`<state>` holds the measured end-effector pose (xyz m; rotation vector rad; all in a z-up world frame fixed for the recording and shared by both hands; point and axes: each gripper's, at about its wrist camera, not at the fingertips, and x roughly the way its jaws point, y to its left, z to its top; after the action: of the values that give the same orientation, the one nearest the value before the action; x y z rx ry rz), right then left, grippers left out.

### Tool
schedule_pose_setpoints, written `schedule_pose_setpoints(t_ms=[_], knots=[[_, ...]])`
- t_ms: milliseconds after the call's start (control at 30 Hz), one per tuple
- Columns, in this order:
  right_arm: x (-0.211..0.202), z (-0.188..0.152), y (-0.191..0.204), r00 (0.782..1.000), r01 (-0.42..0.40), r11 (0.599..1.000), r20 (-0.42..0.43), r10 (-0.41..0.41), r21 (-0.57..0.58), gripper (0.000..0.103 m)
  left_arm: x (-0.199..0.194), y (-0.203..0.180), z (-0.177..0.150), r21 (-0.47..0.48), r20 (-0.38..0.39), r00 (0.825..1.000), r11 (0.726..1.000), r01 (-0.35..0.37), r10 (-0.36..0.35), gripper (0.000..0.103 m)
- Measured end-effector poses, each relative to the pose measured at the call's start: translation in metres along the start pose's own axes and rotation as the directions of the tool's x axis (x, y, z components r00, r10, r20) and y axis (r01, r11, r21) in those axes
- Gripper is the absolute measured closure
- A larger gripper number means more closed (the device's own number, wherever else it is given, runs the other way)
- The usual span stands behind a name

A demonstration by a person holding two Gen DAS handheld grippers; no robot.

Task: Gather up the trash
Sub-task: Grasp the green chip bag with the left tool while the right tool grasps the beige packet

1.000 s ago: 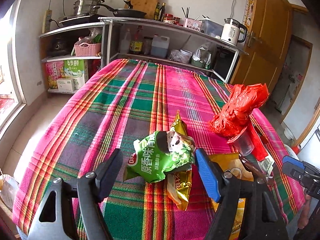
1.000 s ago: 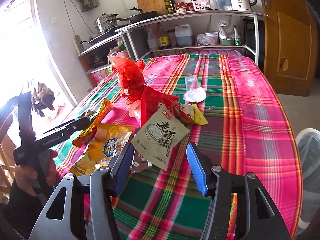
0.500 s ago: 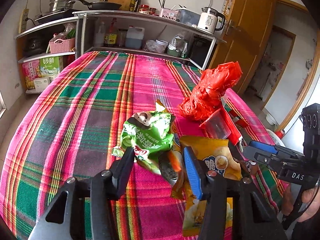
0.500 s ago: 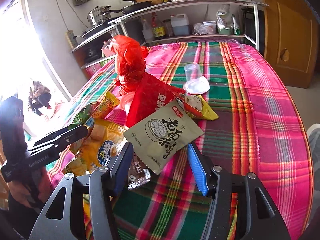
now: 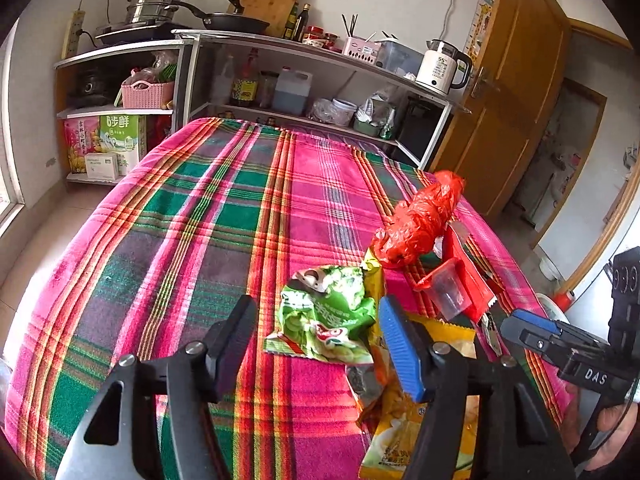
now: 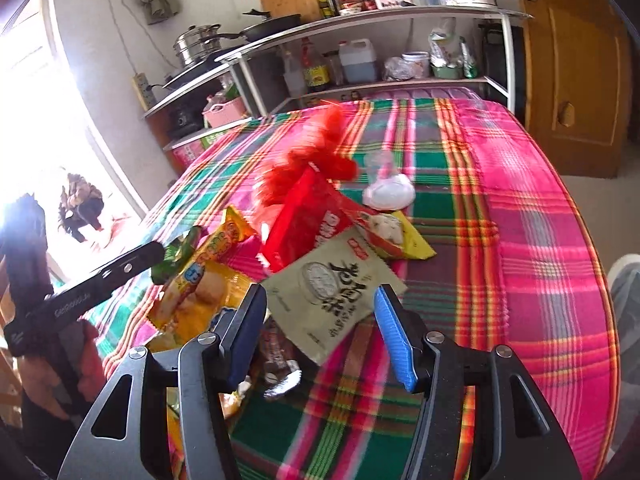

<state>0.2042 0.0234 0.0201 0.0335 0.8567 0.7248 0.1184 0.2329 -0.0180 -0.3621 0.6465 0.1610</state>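
Note:
A pile of snack wrappers lies on the plaid tablecloth (image 5: 224,216). My left gripper (image 5: 316,340) is open, with a crumpled green chip bag (image 5: 328,316) between its fingers. A yellow bag (image 5: 404,432) lies under its right finger. A red plastic bag (image 5: 420,220), a red packet and a clear cup (image 5: 448,292) lie beyond. My right gripper (image 6: 320,328) is open around a pale green packet (image 6: 332,288). The red packet (image 6: 304,224), the yellow bag (image 6: 200,296) and a white lid (image 6: 388,192) also show in the right wrist view.
A metal shelf unit (image 5: 312,64) with pots, bottles and a kettle (image 5: 440,68) stands behind the table. A wooden door (image 5: 508,100) is at the right. The right gripper shows at the right of the left wrist view (image 5: 560,340). A white bin (image 6: 628,288) sits beside the table.
The left gripper has drawn back and opened wider, and the green bag now lies flatter between its fingers. The right gripper has moved closer over the pale green packet.

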Motion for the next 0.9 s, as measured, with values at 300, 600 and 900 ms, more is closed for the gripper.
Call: schedule_pose_setpoints(t_ms=[300,600,900], knots=[[0.022,0.002,-0.005,0.998,0.032,0.999,-0.054,-0.031,0.017,0.045,0.035,0.0,0.002,-0.025,-0.11,0.993,0.999,0.03,-0.033,0.035],[0.005,-0.005,-0.027,0.999,0.016,0.997,-0.048,-0.012,0.074,0.081,0.026,-0.028,-0.007,0.053,-0.081,0.993,0.995,0.089,-0.085,0.054],[-0.012,-0.019,-0.055,0.995,0.087,0.989,-0.06,-0.08,0.121,0.095,0.019,-0.046,-0.011,0.12,-0.064,0.996,0.991,0.065,-0.058,0.079]])
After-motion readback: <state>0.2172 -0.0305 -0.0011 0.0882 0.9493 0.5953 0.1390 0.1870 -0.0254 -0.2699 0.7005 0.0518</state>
